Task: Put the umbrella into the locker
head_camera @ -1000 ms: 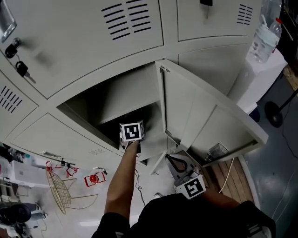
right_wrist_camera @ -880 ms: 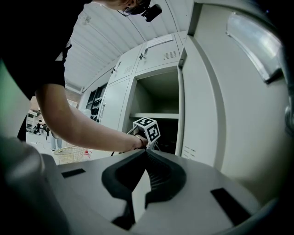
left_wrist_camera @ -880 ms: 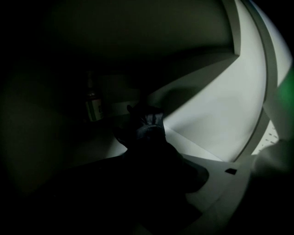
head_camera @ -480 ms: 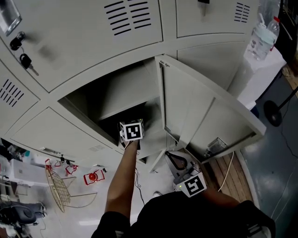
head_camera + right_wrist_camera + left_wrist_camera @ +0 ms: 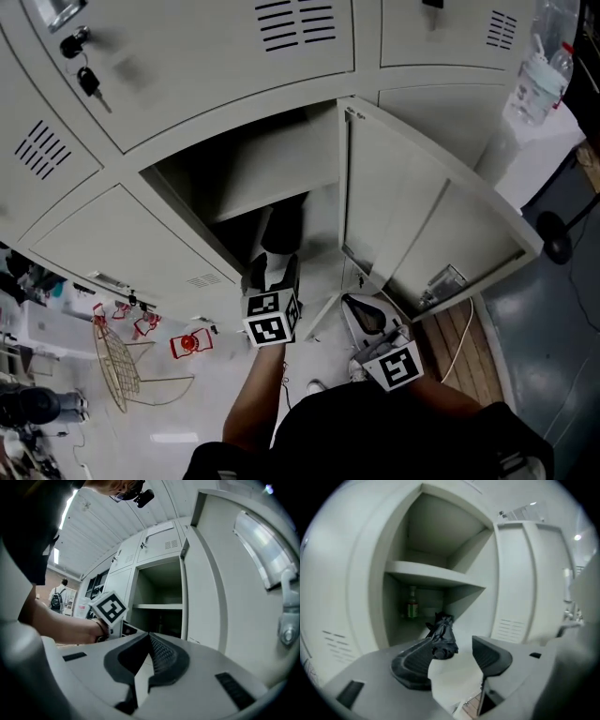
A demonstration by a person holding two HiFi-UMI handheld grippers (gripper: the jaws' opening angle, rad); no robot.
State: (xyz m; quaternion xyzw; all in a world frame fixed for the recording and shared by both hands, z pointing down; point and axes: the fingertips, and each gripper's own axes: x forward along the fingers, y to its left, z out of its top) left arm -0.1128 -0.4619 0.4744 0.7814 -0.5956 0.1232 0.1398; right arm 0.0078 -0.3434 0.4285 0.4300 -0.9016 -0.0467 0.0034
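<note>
Grey metal lockers (image 5: 187, 56) fill the background, their rows cut off at the frame edges. One open locker (image 5: 281, 169) sits mid-bank, its door (image 5: 412, 225) swung out to its right. A shelf (image 5: 431, 573) splits it into a bare upper space and a dim lower one.

The person's body, below the locker, shows only as a dark mass with forearms. A wire basket (image 5: 117, 366) lies on the floor to the lower left of the locker, partly cut off.

The left gripper (image 5: 270, 274) hangs just in front of the locker's opening. Its jaws stand apart, having just closed partway, with nothing pressed between them. The right gripper (image 5: 149, 639) waits near the foot of the door, jaws closed together and empty.

The umbrella (image 5: 442, 637), black and folded, lies on the locker floor under the shelf. Its near end is partly hidden behind the left jaw, and from the head view it is only a dark shape in shadow.

A green bottle (image 5: 411, 607) stands at the locker's back wall, its label too blurred to read. Keys (image 5: 86, 80) hang from a door up and left of the locker.
</note>
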